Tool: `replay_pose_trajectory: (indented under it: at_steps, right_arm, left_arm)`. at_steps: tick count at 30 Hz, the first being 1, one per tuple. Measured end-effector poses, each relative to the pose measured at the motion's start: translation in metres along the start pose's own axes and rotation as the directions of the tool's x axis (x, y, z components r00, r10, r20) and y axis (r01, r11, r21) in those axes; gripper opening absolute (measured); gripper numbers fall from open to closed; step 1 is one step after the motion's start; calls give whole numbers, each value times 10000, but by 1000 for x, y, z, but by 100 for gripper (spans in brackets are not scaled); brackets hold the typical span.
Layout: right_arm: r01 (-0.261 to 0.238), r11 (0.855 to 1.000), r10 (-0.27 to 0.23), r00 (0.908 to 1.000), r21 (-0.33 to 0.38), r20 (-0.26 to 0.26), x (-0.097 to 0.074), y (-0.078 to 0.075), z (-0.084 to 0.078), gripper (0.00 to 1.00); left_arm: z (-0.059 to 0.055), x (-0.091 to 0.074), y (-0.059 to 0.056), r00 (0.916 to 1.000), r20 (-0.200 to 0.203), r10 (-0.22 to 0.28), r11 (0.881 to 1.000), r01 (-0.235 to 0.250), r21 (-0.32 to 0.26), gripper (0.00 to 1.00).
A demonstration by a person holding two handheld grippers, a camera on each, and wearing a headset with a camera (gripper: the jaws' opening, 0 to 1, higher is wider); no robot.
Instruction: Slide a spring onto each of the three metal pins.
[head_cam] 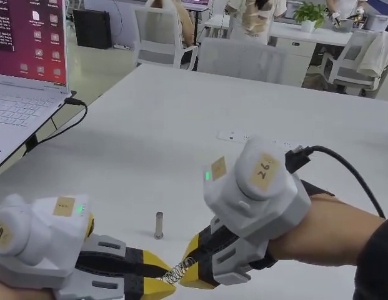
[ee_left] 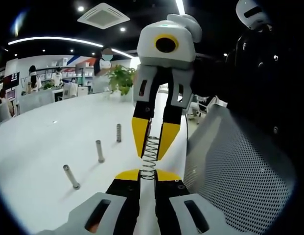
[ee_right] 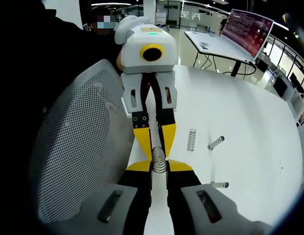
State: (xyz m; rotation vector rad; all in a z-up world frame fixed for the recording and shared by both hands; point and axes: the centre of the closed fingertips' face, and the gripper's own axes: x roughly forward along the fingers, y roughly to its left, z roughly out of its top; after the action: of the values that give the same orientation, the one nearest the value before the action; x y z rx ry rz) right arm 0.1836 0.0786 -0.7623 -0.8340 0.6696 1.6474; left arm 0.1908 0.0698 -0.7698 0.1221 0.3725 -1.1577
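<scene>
A spring (ee_left: 150,162) is held over the near edge of the white table (ee_left: 54,132), gripped at one end by the left gripper (ee_left: 147,174) and at the other by the right gripper (ee_left: 151,154). Three upright metal pins (ee_left: 99,151) are ringed by bare tabletop, well apart from the held spring. A second spring (ee_right: 192,140) is seen lying flat near them. A mesh chair back (ee_left: 230,161) is crowded against the table edge.

The left gripper (head_cam: 157,280) and right gripper (head_cam: 192,270) have white bodies, black jaws, yellow tips, tan labels and green lights. The spring (head_cam: 178,271) is silvery, the pin (head_cam: 159,225) grey and the table (head_cam: 181,125) white. The laptop screen (head_cam: 31,31) is magenta, and the chair back (ee_left: 240,166) is grey dotted mesh.
</scene>
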Motion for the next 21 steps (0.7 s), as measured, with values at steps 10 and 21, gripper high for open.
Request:
replay_pose_trajectory:
  at_steps: [10,21]
  right_arm:
    - [-50,9995,45,9999,-308,-142,2,4,8,8]
    - [-40,9989,26,9995,-472,-311,4,4,6,8]
  left_arm:
    - [-2,0,-2,10000,-1,-98,9999,98,-21,3]
    - [-4,2,-1,9998,-53,-171,9998,171,-51,3]
